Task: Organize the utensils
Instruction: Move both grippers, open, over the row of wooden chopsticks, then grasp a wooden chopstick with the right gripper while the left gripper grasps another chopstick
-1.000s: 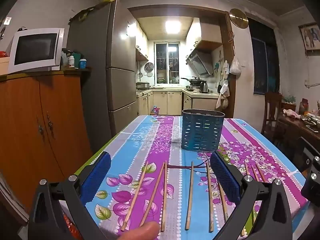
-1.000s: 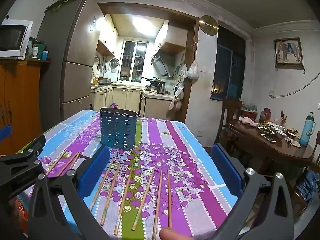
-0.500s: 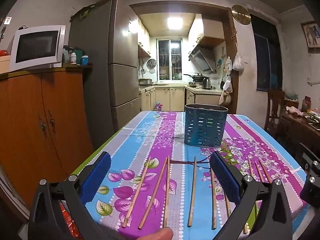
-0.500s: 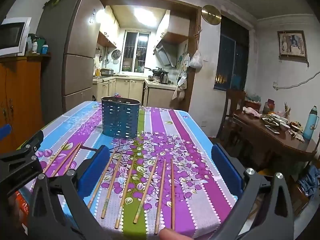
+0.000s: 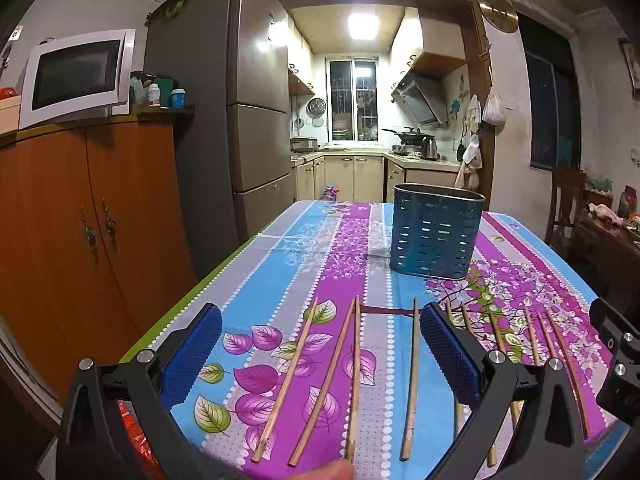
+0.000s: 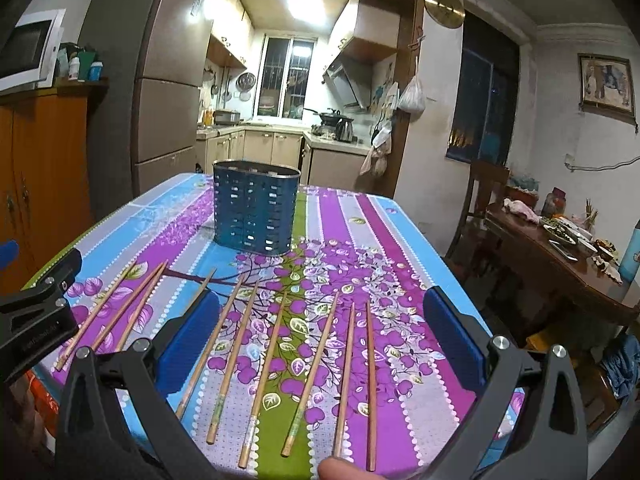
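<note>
I judge the task barely begun: my left gripper (image 5: 320, 360) and right gripper (image 6: 320, 344) both hang above the near edge of the table (image 6: 400, 240), fingers spread wide and holding nothing. All the chopsticks (image 6: 308, 372) I can see lie loose in a rough row on the cloth under the grippers. The holder (image 6: 256, 208) stands upright farther back, apart from them, and nothing pokes above its rim, so every stick is left to be picked up and dropped in

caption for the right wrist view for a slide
Open right hand-held gripper above loose chopsticks on a floral tablecloth, blue utensil holder behind.
</note>
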`<state>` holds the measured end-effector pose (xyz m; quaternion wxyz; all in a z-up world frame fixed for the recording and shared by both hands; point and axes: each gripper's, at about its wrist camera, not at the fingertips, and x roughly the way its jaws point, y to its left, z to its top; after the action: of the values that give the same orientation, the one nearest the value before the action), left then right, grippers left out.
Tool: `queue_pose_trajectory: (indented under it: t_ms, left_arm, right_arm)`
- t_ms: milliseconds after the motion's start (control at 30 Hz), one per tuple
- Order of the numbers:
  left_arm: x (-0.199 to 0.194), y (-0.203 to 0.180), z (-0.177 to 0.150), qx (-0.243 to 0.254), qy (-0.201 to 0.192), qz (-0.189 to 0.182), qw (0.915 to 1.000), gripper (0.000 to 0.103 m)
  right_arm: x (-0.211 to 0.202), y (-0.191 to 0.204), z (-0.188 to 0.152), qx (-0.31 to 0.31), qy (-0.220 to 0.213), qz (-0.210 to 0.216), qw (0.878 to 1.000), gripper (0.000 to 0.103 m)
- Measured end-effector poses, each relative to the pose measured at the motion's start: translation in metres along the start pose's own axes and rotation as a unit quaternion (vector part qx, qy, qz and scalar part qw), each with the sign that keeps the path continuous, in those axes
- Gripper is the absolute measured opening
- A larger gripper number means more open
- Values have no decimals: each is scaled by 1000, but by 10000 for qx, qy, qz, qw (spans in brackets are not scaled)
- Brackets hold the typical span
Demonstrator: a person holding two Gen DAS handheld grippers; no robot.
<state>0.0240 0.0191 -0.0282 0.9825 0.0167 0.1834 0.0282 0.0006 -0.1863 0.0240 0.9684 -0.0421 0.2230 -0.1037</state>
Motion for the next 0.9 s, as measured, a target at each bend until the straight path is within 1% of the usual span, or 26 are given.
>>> queue_pose_trajectory:
  t_ms: [133, 200, 233, 267, 333, 367, 400, 433, 467, 500, 533, 567, 600, 633, 667, 700, 733, 800, 833, 900]
  left_arm:
    - [4, -3, -1, 109, -43, 15, 9999, 99]
    - [4, 2, 1, 198, -221, 113, 9995, 100]
    - [2, 7, 1, 218, -361, 240, 9988, 100]
    - [1, 17, 3, 180, -541, 395, 9976, 100]
    - [-1, 38, 5, -6, -748, 508, 9959, 100]
    - [1, 52, 6, -168, -706, 525, 9960, 100]
    - [4, 63, 5, -305, -607, 490, 9965, 100]
    - [8, 76, 3, -430, -403, 416, 9974, 100]
    - [9, 83, 2, -468, -305, 389, 9977, 100]
    - [7, 91, -2, -532, -315, 393, 9973, 100]
    - [3, 95, -6, -600, -413, 437, 9964, 99]
    - [-5, 99, -14, -750, -576, 479, 9944, 99]
    - [-9, 100, -18, -820, -590, 425, 9940, 99]
    - [-12, 99, -24, -889, -528, 282, 9942, 99]
    - [-14, 95, -31, -873, -367, 74, 9955, 100]
    - [-13, 90, -37, -773, -212, -51, 9968, 100]
    - [-14, 82, -45, -600, -40, -178, 9980, 100]
    - [-16, 76, -54, -503, 93, -304, 9982, 100]
    - [-19, 76, -55, -531, 67, -390, 9978, 100]
    - [-27, 81, -55, -633, -94, -437, 9970, 100]
  right_arm:
    - [11, -10, 2, 61, 107, 8, 9999, 98]
    - [12, -16, 2, 98, 91, -7, 9999, 98]
    - [11, -21, 2, 135, 49, -35, 9999, 98]
    - [10, -27, 2, 180, -7, -79, 9998, 98]
    - [8, -42, 1, 317, -140, -169, 9993, 98]
    - [8, -46, 1, 386, -186, -189, 9989, 98]
    - [7, -59, 1, 582, -243, -195, 9978, 98]
    - [6, -68, -1, 772, -268, -171, 9965, 98]
    - [5, -77, -3, 984, -275, -111, 9947, 98]
    - [4, -86, -6, 1216, -265, -12, 9922, 98]
    - [5, -94, -10, 1465, -244, 145, 9888, 98]
    - [5, -101, -14, 1713, -213, 336, 9844, 98]
    - [6, -106, -20, 1925, -181, 544, 9796, 98]
    - [9, -108, -26, 2091, -122, 746, 9750, 98]
    - [12, -107, -32, 2182, -29, 913, 9716, 98]
    - [12, -106, -34, 2204, 46, 1019, 9701, 98]
    - [17, -103, -39, 2221, 208, 1212, 9672, 98]
    - [21, -102, -46, 2354, 359, 1483, 9598, 98]
    - [22, -103, -48, 2425, 396, 1585, 9563, 98]
    - [20, -104, -50, 2470, 442, 1672, 9535, 98]
